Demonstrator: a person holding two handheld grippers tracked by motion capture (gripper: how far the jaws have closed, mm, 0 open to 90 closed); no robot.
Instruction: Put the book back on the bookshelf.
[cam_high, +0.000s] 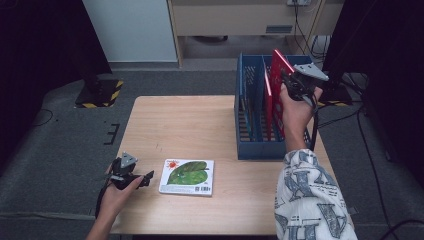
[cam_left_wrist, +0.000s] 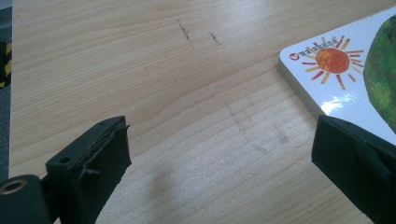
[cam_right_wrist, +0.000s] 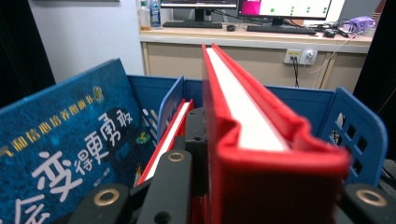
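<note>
Right hand-held gripper (cam_high: 288, 82) grips a red book (cam_high: 280, 67) over the blue rack (cam_high: 260, 150); left hand-held gripper (cam_high: 148, 176) rests open beside the leaf-cover book (cam_high: 187, 176)

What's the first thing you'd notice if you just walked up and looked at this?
The bright red book stands out first: the right hand-held gripper is clamped on it, holding it upright over the blue file rack on the table's right side. Next comes the white book with a big green leaf and orange sun, lying flat near the table's front edge, beside the open left hand-held gripper.
</note>
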